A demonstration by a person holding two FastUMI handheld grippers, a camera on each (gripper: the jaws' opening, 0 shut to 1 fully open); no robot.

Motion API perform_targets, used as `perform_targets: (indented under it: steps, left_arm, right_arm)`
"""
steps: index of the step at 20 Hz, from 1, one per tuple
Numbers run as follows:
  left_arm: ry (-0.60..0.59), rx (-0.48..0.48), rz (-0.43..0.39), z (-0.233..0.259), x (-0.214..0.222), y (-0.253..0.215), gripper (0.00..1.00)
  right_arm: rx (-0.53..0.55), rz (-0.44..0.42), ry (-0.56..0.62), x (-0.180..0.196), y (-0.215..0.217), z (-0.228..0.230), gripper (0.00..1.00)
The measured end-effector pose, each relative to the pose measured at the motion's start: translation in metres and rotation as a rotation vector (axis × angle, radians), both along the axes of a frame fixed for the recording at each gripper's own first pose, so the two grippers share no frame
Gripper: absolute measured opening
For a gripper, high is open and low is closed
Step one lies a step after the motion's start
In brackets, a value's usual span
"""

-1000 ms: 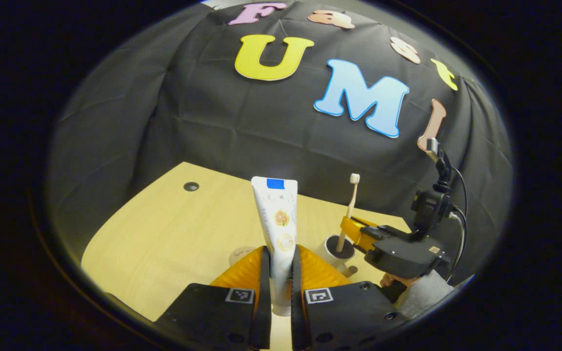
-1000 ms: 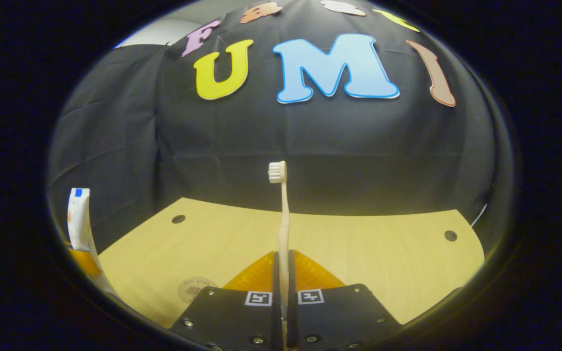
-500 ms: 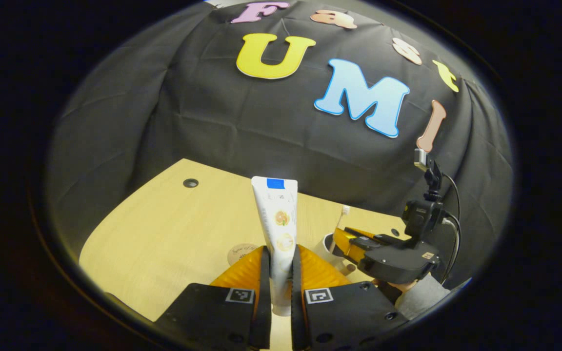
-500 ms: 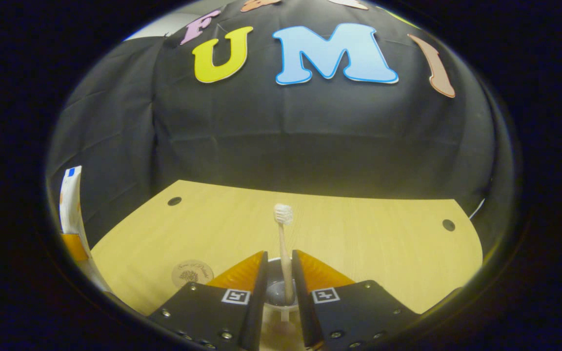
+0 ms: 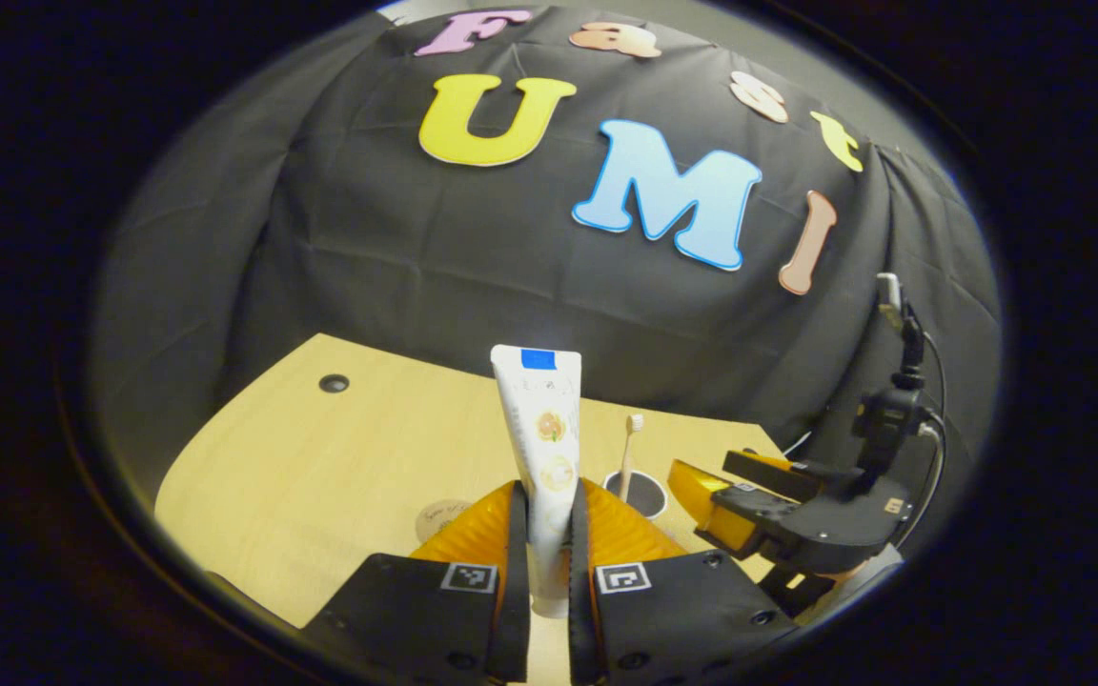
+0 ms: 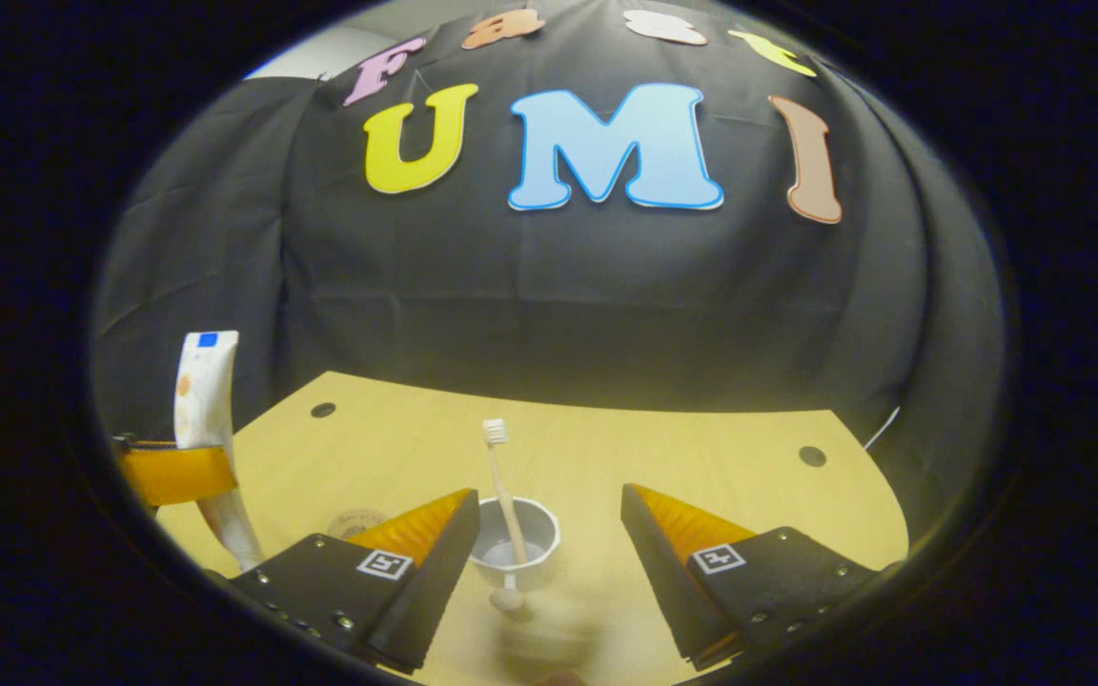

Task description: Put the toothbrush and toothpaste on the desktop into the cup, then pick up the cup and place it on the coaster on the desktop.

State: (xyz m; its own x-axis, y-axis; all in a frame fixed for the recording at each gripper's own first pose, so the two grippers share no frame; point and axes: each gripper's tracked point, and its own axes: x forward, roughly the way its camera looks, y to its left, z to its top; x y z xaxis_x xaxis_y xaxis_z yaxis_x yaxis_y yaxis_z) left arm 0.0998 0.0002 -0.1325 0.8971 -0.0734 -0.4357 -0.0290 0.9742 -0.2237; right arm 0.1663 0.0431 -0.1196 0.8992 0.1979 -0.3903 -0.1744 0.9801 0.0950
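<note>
My left gripper (image 5: 546, 534) is shut on a white toothpaste tube (image 5: 541, 429), which stands upright between its fingers above the desk. The white cup (image 6: 516, 545) stands on the wooden desk (image 6: 701, 476) with the toothbrush (image 6: 501, 476) leaning in it, bristles up. My right gripper (image 6: 549, 500) is open just behind the cup, with nothing between its fingers. In the left gripper view the cup (image 5: 646, 495) and the toothbrush (image 5: 631, 446) lie a little ahead to the right, with the right gripper (image 5: 706, 467) beside them. The round coaster (image 6: 356, 522) lies left of the cup.
The coaster (image 5: 439, 519) sits on the desk just left of the left gripper's fingers. Two small dark holes (image 6: 323, 410) (image 6: 811, 455) mark the desk's far corners. The black cloth wall rises right behind the desk's far edge.
The right gripper lowered the toothbrush into the cup, opened, let it go and drew back. The left gripper kept its hold on the toothpaste and shifted slightly.
</note>
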Motion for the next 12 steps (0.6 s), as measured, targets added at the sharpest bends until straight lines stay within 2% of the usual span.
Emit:
perform_targets:
  steps: [5, 12]
  left_arm:
    - [-0.063, 0.03, -0.077, 0.005, 0.03, -0.022, 0.23]
    - [-0.163, -0.039, -0.134, 0.006, 0.074, -0.061, 0.23]
  right_arm:
    - [0.024, -0.052, -0.034, -0.024, -0.027, 0.028, 0.9]
    - [-0.013, -0.106, -0.025, -0.066, -0.06, 0.033, 0.9]
